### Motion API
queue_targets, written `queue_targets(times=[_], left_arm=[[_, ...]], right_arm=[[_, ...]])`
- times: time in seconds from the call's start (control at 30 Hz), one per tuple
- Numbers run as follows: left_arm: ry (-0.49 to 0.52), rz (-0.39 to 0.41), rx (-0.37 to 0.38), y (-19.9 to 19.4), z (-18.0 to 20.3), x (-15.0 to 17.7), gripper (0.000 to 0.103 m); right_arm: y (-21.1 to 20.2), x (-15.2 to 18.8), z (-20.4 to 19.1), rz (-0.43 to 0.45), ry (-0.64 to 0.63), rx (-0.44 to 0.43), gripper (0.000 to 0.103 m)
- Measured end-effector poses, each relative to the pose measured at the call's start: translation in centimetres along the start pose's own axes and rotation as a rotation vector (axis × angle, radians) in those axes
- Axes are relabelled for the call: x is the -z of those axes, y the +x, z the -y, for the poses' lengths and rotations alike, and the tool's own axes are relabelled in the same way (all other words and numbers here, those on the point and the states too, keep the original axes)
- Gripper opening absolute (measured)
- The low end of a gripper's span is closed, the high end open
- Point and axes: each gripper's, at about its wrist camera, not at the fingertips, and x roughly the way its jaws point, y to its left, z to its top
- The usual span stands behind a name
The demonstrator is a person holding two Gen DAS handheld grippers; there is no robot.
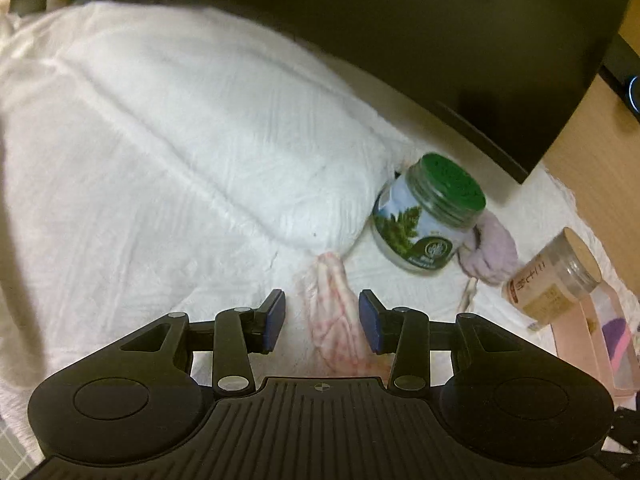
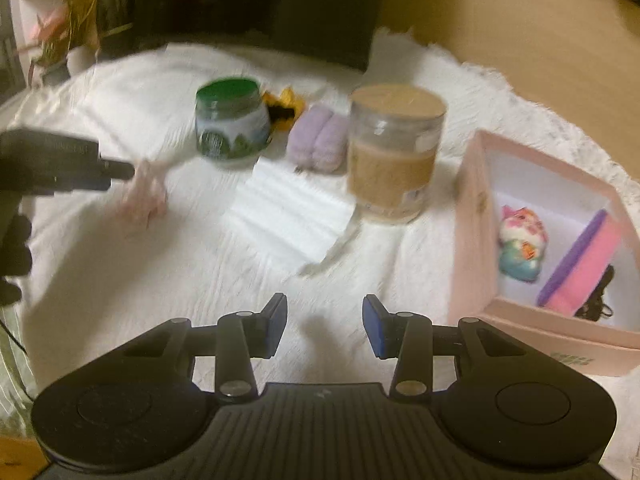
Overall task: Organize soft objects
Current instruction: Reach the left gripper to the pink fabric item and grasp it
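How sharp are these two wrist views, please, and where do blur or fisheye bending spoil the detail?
Left wrist view: the left claw is crisp, the green-lidded jar mostly sharp, while the white cloth and dark upper edge smear with motion. Right wrist view: the right claw is sharp, but the tan jar, the lavender plush and the pink box are blurred. Both bend straight edges near the rim.

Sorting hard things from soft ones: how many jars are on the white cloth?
2. The green-lidded jar stands left of the purple plush; the tan-lidded jar stands right of it, near the pink box. Others may be hidden.
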Motion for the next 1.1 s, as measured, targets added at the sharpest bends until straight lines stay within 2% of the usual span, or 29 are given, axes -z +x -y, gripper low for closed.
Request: queue_targets(times=[0.07,0.13,0.23,0.27,0.47,0.6,0.7,0.87,0.93,1.0,1.1], left_arm=[[0.017,-0.015,0.009,0.3,0.3,0.1,0.051],[0.043,-0.02,0.014,0.5,0.8,0.4,0.063],[0.081,-0.031,0.025,0.8,1.8,0.6,0.076],[0.09,-0.033,0.023,0.9,2.0,0.8,0.077],[0.154,-0.038,-0.009,0.8,3.3,1.3,0.078],[0.174,-0.033,-0.012,0.2,4.0,1.7,0.078],[0.185,-0.039,0.03,-0.2,4.7,2.1,0.074],[0.214,-0.042,0.085,-1.1,6.1,3.1,0.073],[0.223,-0.02,0.069,-1.7,6.3,3.4,0.073],[0.215,0.011,0.02,-2.2,6.2,3.2,0.073],[0.167,0.007,-0.031,-1.7,5.5,2.4,0.073]], right_arm=[[0.6,0.4,-0.3,-0.023,-0.006,0.01,0.041],[1.1,0.7,-0.2,-0.043,-0.001,0.012,0.041],[1.3,0.9,-0.2,-0.036,0.015,0.022,0.047],[1.3,0.9,-0.1,-0.033,0.021,0.022,0.048],[1.6,1.4,0.5,-0.004,0.072,0.026,0.062],[1.8,1.4,0.9,0.011,0.078,0.019,0.065],[2.1,1.4,1.0,0.031,0.077,0.011,0.069],[2.1,2.2,1.0,0.098,0.078,0.012,0.074],[2.0,3.0,0.9,0.146,0.084,0.018,0.075],[2.0,3.0,0.9,0.151,0.083,0.017,0.076],[2.1,2.9,1.0,0.15,0.084,0.012,0.078]])
